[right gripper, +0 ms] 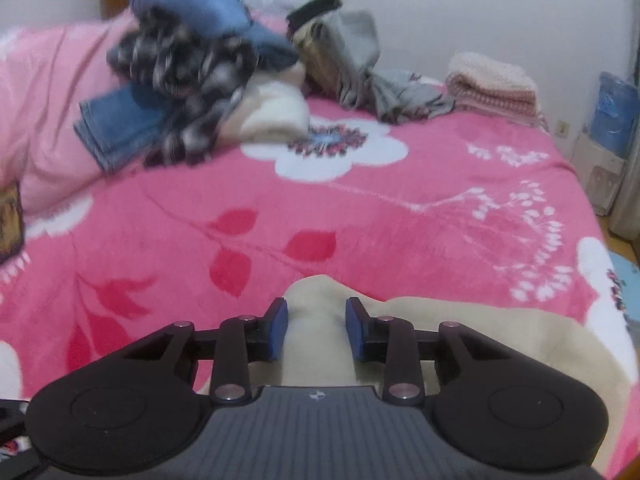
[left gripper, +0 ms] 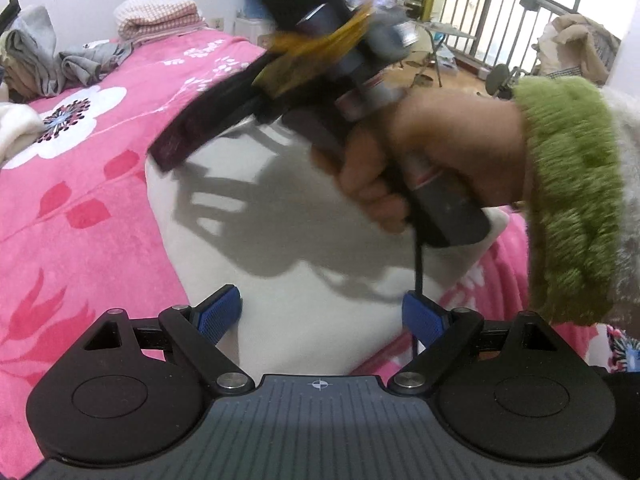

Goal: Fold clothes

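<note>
A cream fleece garment [left gripper: 280, 240] lies spread on the pink bed. My left gripper [left gripper: 322, 314] hovers low over its near part, its blue pads wide apart with only flat cloth beneath them. In the left wrist view a hand in a green cuff [left gripper: 568, 200] holds my right gripper [left gripper: 172, 148], blurred, reaching to the garment's far left edge. In the right wrist view my right gripper [right gripper: 316, 328] has a raised ridge of the cream garment [right gripper: 316, 320] filling the gap between its blue pads, which touch it on both sides.
A pink flowered blanket [right gripper: 360, 220] covers the bed. At its head lie a heap of jeans and plaid clothes [right gripper: 180, 80], grey garments [right gripper: 360, 64] and a folded pink towel [right gripper: 492, 88]. A railing and clutter [left gripper: 500, 20] stand beyond the bed.
</note>
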A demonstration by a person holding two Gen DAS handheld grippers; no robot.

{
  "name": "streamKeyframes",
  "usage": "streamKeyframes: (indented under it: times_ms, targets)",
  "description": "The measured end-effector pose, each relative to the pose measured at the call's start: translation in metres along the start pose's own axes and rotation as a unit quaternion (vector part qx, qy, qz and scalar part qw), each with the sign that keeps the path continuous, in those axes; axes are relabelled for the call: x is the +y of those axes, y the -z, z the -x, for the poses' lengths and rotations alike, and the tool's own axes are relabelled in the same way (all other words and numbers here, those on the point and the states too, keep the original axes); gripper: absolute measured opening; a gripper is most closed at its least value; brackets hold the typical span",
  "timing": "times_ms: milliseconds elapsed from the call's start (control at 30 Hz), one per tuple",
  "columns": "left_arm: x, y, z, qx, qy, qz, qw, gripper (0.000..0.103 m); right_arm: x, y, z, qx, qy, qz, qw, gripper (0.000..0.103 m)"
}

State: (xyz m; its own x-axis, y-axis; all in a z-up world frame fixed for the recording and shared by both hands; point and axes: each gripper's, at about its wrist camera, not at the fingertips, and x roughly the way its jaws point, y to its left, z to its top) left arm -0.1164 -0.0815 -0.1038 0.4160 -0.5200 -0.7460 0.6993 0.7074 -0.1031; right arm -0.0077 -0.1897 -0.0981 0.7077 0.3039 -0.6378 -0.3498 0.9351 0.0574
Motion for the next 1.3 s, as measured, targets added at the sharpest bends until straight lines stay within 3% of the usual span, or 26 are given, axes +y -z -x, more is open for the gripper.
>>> streamKeyframes:
  times_ms: [167,267,333,467,633,733,800,933,1100,1300]
  targets:
    - [0.003,-0.001,-0.001,0.000,0.004,0.004,1.0000,0.089,-0.009,0.005,0.048,-0.021,-0.011,-0.016,1.000,0.032]
    - [0.001,-0.001,-0.003,0.004,0.001,0.000,1.0000,0.089,-0.008,0.028,0.027,0.041,0.017,0.000,0.999,0.030]
    - [-0.001,0.000,-0.002,0.005,-0.004,-0.004,1.0000,0.089,-0.005,0.037,0.021,0.027,0.025,0.002,0.999,0.030]
    - [-0.003,0.002,0.004,0.006,-0.007,-0.001,1.0000,0.089,0.002,0.022,0.026,0.040,0.038,0.009,0.998,0.030]
    - [0.001,0.004,0.006,0.008,-0.009,0.002,0.9999,0.089,0.004,0.021,0.064,0.018,0.001,-0.024,1.000,0.030]
    - [0.001,0.002,0.003,0.013,-0.009,0.009,0.9998,0.089,0.009,0.044,0.050,0.061,0.002,-0.030,0.998,0.029]
    - [0.000,0.002,0.002,0.016,-0.011,0.009,0.9998,0.089,0.019,0.064,0.040,0.054,0.020,-0.008,0.998,0.030]
    - [0.000,0.003,0.005,0.014,-0.011,0.004,0.9998,0.089,0.024,0.055,0.047,0.061,0.027,-0.018,0.998,0.030]
    - [0.004,0.003,0.009,0.020,-0.009,0.007,0.9997,0.088,0.014,0.045,0.092,0.018,0.014,-0.059,0.998,0.030]
    - [0.026,-0.010,0.022,0.025,-0.004,0.001,0.9997,0.088,-0.031,0.044,0.125,-0.022,0.003,-0.159,0.987,0.030]
